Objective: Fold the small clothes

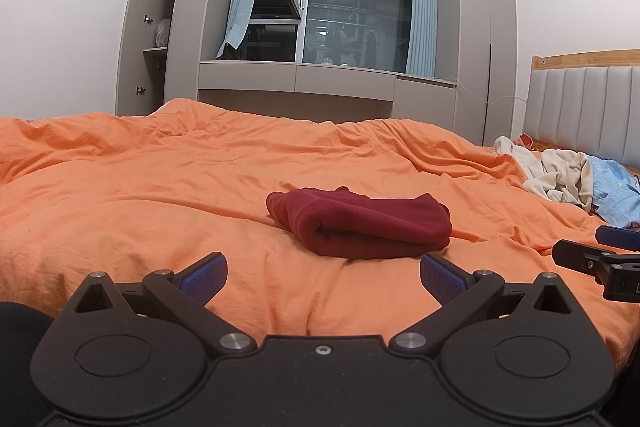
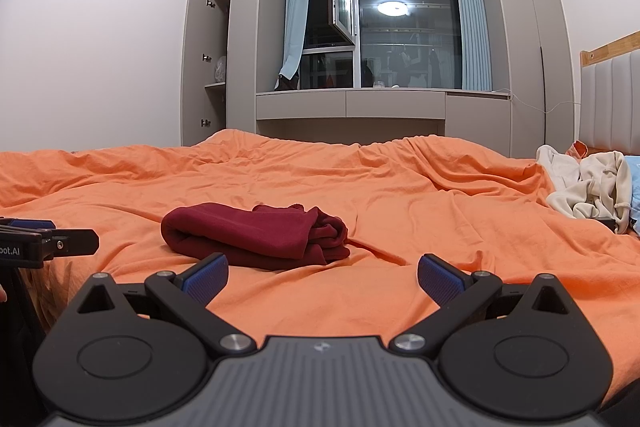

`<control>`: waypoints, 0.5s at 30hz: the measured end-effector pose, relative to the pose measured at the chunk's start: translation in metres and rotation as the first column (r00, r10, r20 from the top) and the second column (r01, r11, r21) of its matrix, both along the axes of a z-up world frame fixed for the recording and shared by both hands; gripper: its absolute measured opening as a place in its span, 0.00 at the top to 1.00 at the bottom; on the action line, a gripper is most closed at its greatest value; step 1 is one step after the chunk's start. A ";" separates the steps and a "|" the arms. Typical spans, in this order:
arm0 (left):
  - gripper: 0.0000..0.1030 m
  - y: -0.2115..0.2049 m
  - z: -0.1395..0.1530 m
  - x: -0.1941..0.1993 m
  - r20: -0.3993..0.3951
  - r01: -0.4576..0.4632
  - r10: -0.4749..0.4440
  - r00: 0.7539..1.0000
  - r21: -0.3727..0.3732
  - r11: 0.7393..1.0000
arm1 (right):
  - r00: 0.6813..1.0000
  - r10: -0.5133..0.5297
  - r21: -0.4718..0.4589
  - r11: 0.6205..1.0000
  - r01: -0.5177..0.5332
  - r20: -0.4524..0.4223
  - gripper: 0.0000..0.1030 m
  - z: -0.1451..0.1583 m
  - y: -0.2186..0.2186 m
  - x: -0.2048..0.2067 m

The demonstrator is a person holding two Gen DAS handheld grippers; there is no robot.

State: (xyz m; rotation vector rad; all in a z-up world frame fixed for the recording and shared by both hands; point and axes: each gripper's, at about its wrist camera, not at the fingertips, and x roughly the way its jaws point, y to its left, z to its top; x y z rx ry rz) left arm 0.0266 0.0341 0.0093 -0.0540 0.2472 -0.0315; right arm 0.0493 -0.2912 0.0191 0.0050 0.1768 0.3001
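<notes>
Between the spread blue pads of the left gripper (image 1: 323,277) lies only orange bedcover; its jaws stand wide and hold nothing. Just to its right the right gripper (image 2: 322,277) is equally wide and empty, hanging low over the near edge of the bed (image 1: 120,195). Just beyond both, the dark red garment (image 1: 360,225) lies folded into a compact bundle on the orange cover, touching neither gripper. Far right, near the padded headboard (image 1: 580,107), sits a heap of cream and light blue clothes (image 1: 568,179).
</notes>
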 end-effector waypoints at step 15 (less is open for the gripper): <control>0.01 0.000 0.001 0.000 0.001 -0.001 0.001 1.000 -0.001 1.000 | 1.000 0.000 -0.001 1.000 0.000 0.000 0.00 0.001 0.000 0.000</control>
